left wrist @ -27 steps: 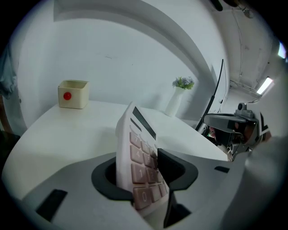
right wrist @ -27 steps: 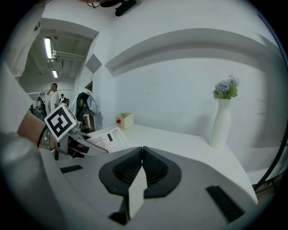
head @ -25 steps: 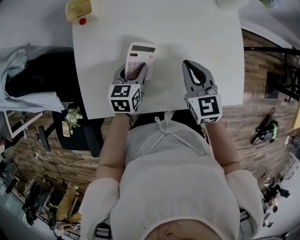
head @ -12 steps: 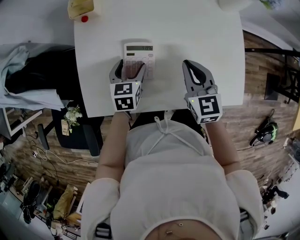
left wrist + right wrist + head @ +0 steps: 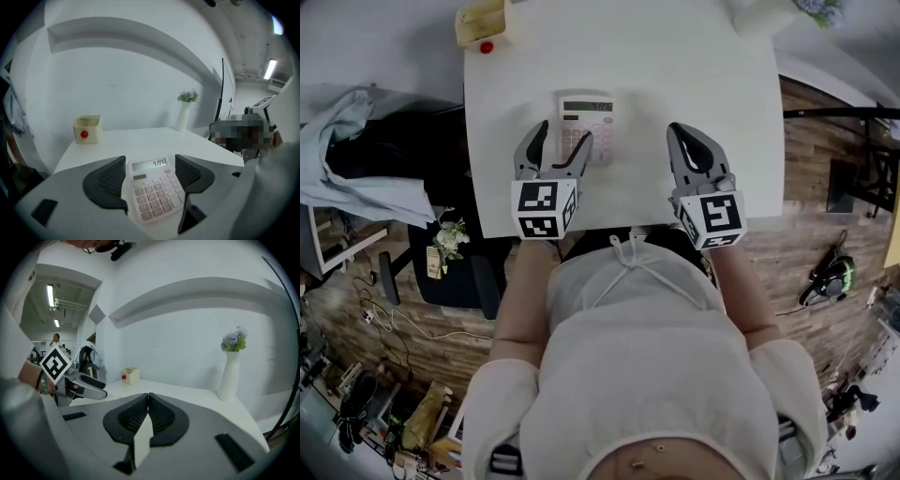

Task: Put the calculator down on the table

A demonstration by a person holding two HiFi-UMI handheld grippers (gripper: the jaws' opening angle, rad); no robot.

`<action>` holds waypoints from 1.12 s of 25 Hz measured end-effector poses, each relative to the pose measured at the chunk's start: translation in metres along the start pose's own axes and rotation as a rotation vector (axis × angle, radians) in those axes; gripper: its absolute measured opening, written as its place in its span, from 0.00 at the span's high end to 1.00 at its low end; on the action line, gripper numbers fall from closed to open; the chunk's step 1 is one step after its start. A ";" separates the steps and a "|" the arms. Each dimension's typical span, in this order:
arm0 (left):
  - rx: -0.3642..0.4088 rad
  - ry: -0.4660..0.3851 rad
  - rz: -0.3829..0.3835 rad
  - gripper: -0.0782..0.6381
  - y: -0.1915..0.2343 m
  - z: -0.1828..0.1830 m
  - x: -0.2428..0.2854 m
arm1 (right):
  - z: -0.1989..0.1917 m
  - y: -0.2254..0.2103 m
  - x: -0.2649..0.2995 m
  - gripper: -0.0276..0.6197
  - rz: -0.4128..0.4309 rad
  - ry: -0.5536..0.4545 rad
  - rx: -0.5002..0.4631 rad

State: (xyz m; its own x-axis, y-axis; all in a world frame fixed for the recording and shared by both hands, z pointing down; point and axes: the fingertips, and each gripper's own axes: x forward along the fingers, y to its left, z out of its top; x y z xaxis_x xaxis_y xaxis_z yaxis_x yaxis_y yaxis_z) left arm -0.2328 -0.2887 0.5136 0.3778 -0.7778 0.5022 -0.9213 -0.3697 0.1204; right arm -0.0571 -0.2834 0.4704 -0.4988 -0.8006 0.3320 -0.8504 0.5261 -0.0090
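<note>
A pale pink calculator [image 5: 584, 120] lies flat on the white table [image 5: 684, 66], display side away from me. My left gripper [image 5: 563, 142] hovers just above its near end, jaws wide open and touching nothing. In the left gripper view the calculator [image 5: 154, 187] shows between and below the two spread pads, clear of both. My right gripper [image 5: 686, 142] hangs over the table to the right of the calculator, shut with nothing in it; its pads [image 5: 140, 416] meet in the right gripper view. The left gripper [image 5: 79, 383] shows there at the left.
A small yellow box with a red knob [image 5: 483, 23] stands at the table's far left corner. A white vase with flowers [image 5: 230, 366] stands at the far right. A chair draped with clothes [image 5: 366, 159] is beside the table's left edge.
The calculator went from tilted in the left gripper's grip to lying flat on the table. The left jaws opened, and that gripper rose and drew back. The right gripper rose a little.
</note>
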 end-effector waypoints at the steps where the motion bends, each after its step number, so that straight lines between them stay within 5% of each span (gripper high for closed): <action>1: 0.017 -0.030 -0.002 0.40 0.000 0.011 -0.006 | 0.005 0.000 -0.001 0.95 -0.003 -0.014 0.001; 4: 0.061 -0.124 -0.008 0.42 -0.004 0.043 -0.027 | 0.021 0.000 -0.007 0.95 -0.010 -0.051 -0.012; 8: 0.095 -0.222 0.018 0.61 -0.004 0.079 -0.055 | 0.041 0.001 -0.016 0.95 -0.006 -0.113 0.000; 17: 0.158 -0.381 0.064 0.83 0.000 0.131 -0.102 | 0.081 -0.003 -0.030 0.95 -0.012 -0.223 -0.005; 28: 0.174 -0.475 -0.010 0.87 -0.011 0.159 -0.128 | 0.115 0.003 -0.036 0.95 -0.003 -0.276 -0.097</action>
State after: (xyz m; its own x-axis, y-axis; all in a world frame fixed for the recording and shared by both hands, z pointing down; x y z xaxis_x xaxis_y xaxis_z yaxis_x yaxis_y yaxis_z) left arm -0.2566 -0.2659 0.3114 0.4242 -0.9041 0.0518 -0.9036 -0.4263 -0.0413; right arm -0.0608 -0.2855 0.3500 -0.5343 -0.8430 0.0625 -0.8385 0.5379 0.0866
